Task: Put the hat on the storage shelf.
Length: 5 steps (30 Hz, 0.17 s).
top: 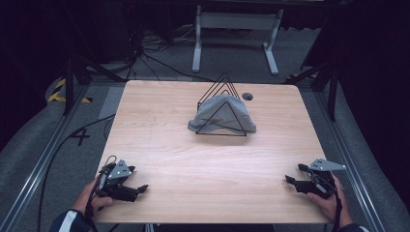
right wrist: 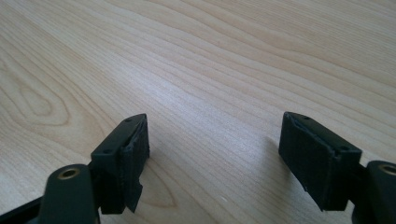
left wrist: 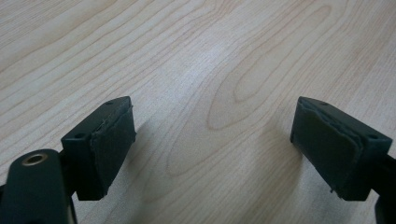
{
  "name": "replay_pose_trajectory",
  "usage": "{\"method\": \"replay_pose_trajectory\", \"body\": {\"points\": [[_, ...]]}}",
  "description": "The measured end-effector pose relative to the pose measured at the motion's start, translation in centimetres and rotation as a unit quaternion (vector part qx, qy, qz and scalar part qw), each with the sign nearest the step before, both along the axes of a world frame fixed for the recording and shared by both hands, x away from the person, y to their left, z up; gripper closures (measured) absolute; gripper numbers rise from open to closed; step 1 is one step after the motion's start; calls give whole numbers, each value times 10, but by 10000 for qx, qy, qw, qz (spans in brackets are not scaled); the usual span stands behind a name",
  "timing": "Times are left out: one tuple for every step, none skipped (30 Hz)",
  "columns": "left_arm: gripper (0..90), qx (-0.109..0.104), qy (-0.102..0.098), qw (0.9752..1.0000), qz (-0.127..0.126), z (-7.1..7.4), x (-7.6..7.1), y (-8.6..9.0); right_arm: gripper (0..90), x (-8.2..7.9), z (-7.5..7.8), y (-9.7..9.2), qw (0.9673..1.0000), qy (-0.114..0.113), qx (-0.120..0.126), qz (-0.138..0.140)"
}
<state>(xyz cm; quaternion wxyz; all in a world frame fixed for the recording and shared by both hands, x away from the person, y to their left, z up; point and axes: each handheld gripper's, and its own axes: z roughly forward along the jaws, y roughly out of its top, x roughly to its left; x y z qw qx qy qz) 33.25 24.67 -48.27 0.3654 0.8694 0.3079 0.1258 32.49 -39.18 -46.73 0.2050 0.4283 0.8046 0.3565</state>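
A grey cloth (top: 218,110) lies bunched on the far middle of the wooden table (top: 183,159), draped in and around a black wire rack (top: 223,92) of triangular frames. My left gripper (top: 140,189) rests low over the near left corner, held by a hand, and stands open. In the left gripper view its jaws (left wrist: 212,142) are wide apart with bare wood between them. My right gripper (top: 295,174) sits over the near right corner, open too. Its pads (right wrist: 214,154) show nothing between them.
A round cable hole (top: 247,96) sits in the table behind the rack. Cables (top: 159,53) trail over the floor beyond the far edge, near a white stand (top: 237,29). Metal rails (top: 43,159) run along both sides of the table.
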Motion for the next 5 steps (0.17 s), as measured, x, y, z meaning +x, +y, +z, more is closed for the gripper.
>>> {"method": "replay_pose_trajectory", "body": {"points": [[142,-4,-2,10000,-5,0,0,0,250,0,0,0,10000,-3,-3,-5],[141,0,-4,10000,-13,0,0,0,250,0,0,0,10000,-4,-3,-9],[140,0,-6,10000,-16,0,0,0,250,0,0,0,10000,-11,-31,-2],[139,-17,9,10000,3,0,0,0,250,0,0,0,10000,-11,-32,-4],[138,-17,9,10000,3,0,0,0,250,0,0,0,10000,-11,-32,-4]]}}
